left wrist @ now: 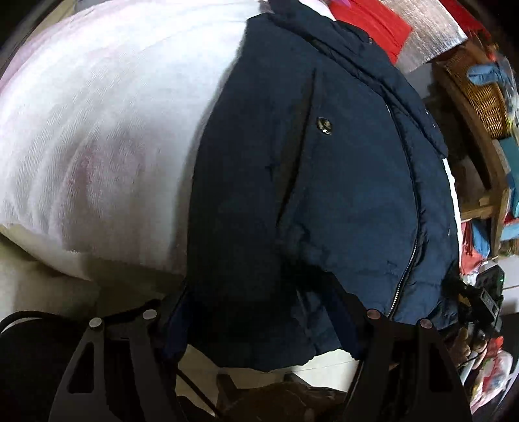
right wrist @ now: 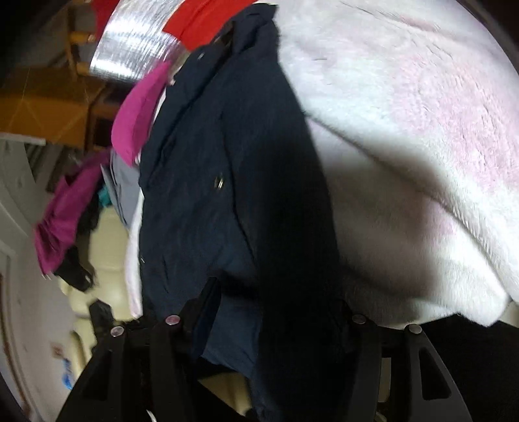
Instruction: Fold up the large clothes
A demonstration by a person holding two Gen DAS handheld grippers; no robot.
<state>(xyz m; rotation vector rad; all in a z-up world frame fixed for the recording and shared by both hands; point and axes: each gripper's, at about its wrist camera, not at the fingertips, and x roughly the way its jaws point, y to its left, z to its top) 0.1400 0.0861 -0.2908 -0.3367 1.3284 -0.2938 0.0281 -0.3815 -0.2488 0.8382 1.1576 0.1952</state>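
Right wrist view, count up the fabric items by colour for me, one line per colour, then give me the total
Navy: 1, the jacket
White and pale pink: 1, the fluffy blanket
Magenta: 2, a cloth by the jacket's collar and a garment hanging further left
Red: 1, a cloth at the top
Grey: 1, a piece beside the jacket
Total: 6

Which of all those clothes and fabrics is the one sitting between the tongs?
The dark navy padded jacket with a zip and metal snap. Its hem lies between both tongs, unlike the fluffy white-pink blanket beneath it or the magenta garment farther off.
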